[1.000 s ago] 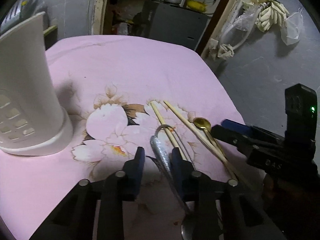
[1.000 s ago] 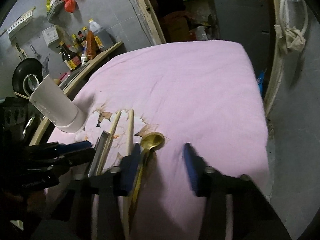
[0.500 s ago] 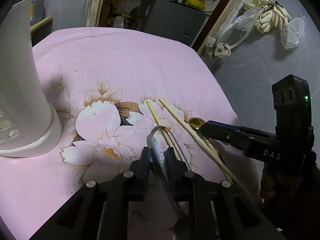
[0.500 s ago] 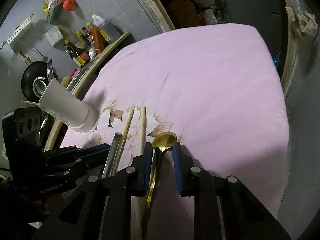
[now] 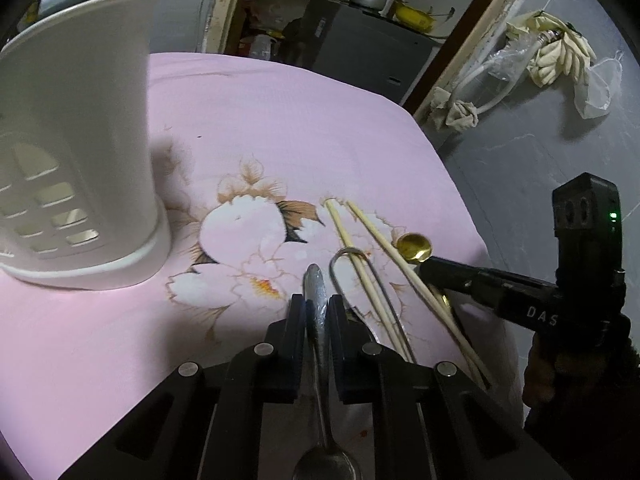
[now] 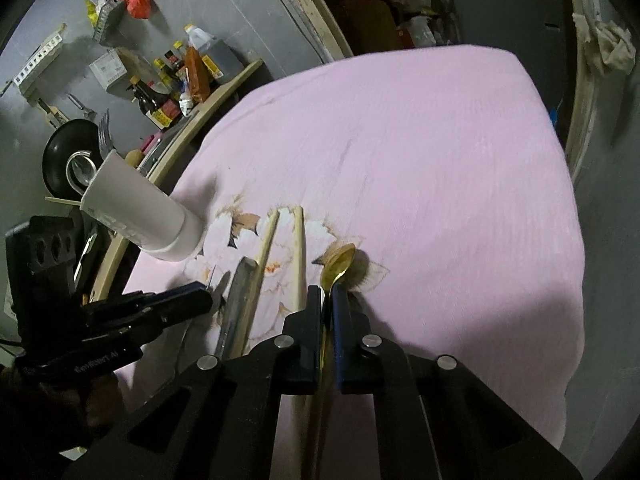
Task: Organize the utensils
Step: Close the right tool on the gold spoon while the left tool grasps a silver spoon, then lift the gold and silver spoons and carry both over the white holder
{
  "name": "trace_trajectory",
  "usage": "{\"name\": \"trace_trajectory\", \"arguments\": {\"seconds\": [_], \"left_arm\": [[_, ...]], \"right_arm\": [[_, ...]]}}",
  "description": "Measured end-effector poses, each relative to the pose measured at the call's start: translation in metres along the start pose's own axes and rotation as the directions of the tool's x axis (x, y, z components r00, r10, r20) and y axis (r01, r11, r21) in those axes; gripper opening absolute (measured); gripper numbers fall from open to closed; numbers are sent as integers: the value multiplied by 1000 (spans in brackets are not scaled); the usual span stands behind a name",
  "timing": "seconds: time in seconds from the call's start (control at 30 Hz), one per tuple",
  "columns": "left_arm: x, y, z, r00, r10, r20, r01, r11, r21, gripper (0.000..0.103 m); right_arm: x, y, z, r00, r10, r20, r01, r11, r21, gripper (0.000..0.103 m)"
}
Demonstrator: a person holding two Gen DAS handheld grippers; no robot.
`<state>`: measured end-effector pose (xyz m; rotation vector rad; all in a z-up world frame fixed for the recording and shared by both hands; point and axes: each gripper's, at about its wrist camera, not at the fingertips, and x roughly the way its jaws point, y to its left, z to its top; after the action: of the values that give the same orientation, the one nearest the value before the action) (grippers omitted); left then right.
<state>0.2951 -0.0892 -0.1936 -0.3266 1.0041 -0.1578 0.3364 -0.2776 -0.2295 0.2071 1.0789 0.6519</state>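
Now that both sets of jaws have come in from the wide stance they had a second ago, I have a utensil in each hand. My left gripper point(image 5: 316, 310) is closing the last bit on the silver spoon point(image 5: 315, 288): its handle tip pokes out just ahead of the pads, and its bowl lies back under the gripper body, close to the camera. My right gripper point(image 6: 327, 300) is fully closed on the thin neck of the gold spoon point(image 6: 340, 264), whose bowl sits just past the fingertips on the pink cloth point(image 6: 420, 160). Both spoons look as if they are still lying on the cloth; I can't see any lift yet. Between the two grippers lie the two chopsticks point(image 5: 352, 248), and a wire loop point(image 5: 348, 254) rests across one of them, just right of my left fingertips. Further out, ahead and to the left of the left gripper, stands the white holder point(image 5: 76, 140), upright, with a fork and a chopstick already poking from its mouth in the right view. I judge the grasp step done; next comes lifting and carrying each spoon to that holder, and the slim gold neck could slip or swivel.
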Motion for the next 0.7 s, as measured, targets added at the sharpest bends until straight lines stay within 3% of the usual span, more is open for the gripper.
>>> {"name": "trace_trajectory", "arguments": {"seconds": [0.7], "left_arm": [[-19,23,-18,1000,29,-9,-29,997,-68,11]], "right_arm": [[-23,-5,-3,997,-41,59,40,999,12,4]]}}
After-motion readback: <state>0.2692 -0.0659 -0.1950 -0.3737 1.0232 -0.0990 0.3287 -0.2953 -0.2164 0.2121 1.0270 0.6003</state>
